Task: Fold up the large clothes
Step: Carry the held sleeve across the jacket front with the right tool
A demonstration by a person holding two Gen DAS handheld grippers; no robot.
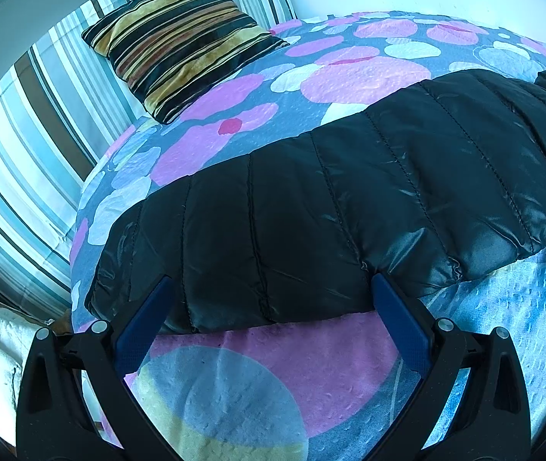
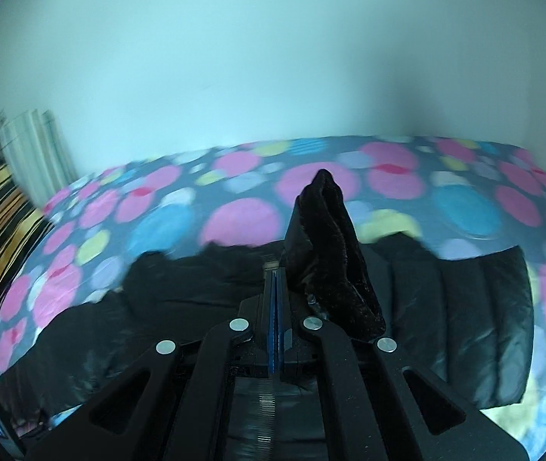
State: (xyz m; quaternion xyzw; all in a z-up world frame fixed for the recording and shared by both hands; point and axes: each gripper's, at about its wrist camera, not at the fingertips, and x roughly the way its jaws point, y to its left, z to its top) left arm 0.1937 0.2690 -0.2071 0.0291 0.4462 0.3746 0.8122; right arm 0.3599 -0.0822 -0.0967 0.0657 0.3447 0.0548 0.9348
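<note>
One striped cushion (image 1: 180,46) sits at the bed's (image 1: 349,77) left end. One black quilted jacket (image 1: 349,192) lies across the spotted bedcover, its far right cut off. The left tool (image 1: 269,288) gapes wide, empty. The right tool (image 2: 274,269) is clamped on the jacket's zipper edge; blur hides detail.

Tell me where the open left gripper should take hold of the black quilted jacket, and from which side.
Grip the near edge of the black quilted jacket, the folded rim between the left gripper's spread fingers. Come in low from the near side, along the spotted bedspread. That edge is a thick rounded roll lying flat, so one finger should probably slide under it and the other close on top.
</note>
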